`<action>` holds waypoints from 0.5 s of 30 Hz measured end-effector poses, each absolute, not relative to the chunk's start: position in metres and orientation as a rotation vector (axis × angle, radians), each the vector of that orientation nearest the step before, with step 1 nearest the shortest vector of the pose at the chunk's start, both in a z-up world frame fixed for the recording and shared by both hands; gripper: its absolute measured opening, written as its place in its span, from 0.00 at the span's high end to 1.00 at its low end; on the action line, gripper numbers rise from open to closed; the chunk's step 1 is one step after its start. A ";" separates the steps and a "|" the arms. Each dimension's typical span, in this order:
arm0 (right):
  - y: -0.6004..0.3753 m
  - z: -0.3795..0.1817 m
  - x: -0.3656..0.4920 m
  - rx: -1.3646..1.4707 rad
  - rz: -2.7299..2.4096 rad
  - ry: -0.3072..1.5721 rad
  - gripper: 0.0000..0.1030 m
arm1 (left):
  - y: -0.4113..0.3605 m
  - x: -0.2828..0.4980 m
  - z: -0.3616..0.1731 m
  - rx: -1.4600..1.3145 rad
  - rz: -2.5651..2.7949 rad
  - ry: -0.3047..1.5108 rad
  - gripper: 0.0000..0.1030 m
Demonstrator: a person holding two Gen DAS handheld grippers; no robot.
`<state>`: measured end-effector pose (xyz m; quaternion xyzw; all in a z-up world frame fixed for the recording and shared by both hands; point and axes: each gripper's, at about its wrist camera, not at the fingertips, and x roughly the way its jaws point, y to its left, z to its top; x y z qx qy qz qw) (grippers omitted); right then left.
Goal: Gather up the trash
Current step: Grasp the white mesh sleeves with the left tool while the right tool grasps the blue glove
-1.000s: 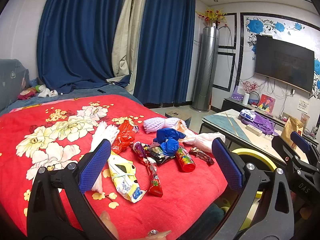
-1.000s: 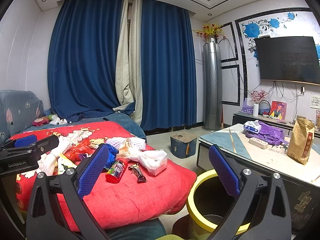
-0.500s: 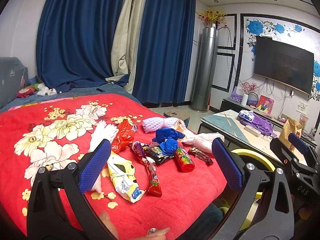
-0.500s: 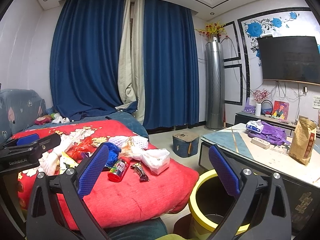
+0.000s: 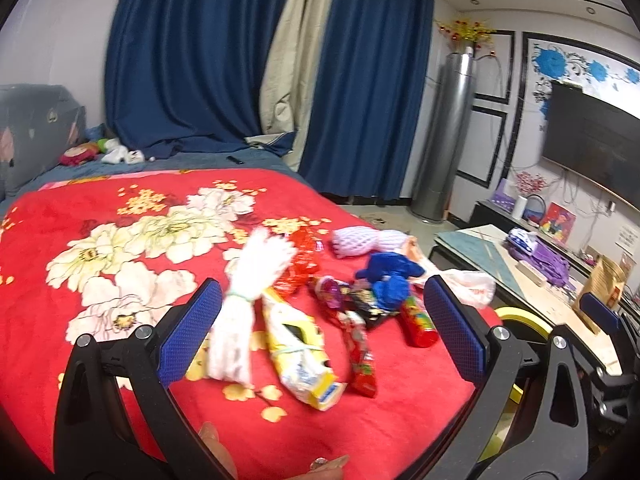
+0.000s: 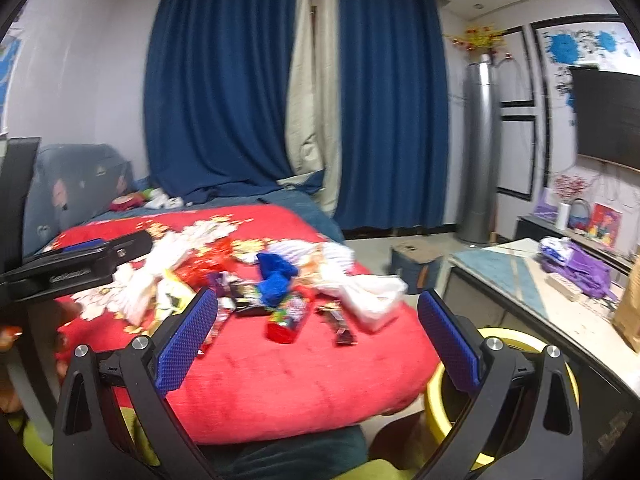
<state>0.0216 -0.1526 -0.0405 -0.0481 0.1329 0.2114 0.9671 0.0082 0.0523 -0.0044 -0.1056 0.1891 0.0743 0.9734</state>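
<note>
Since a second ago both views have swung closer over the bed, and the litter now sits larger between our fingers. Left claw (image 5: 322,338) gapes wide and empty above the red floral blanket (image 5: 60,240); right claw (image 6: 318,338) likewise wide open, nothing held, hovering off the bed's edge.

Trash lies in one loose cluster near the blanket's near corner: white foam netting bundle (image 5: 244,308), yellow-white wrapper (image 5: 298,348), long red snack packet (image 5: 360,356), red tube (image 5: 416,318), crumpled blue bag (image 5: 390,276), white plastic bag (image 6: 370,294). Yellow-rimmed bin (image 6: 510,338) stands on the floor just beside the bed.

We judge everything here light, soft and crinkly, wrappers probably slick. The netting bundle should compress; pinch it at its tied waist. The tube looks stiffer; take it across the middle. Motion blur hides finer detail.
</note>
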 end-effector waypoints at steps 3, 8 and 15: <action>-0.144 -0.040 0.026 -0.099 0.470 0.287 0.06 | 0.065 0.011 -0.007 -0.231 0.181 0.396 0.10; -0.127 -0.039 0.040 -0.114 0.524 0.322 0.06 | 0.084 0.012 -0.009 -0.258 0.217 0.405 0.10; -0.102 -0.043 0.067 -0.151 0.582 0.368 0.06 | 0.109 0.017 -0.013 -0.281 0.267 0.423 0.10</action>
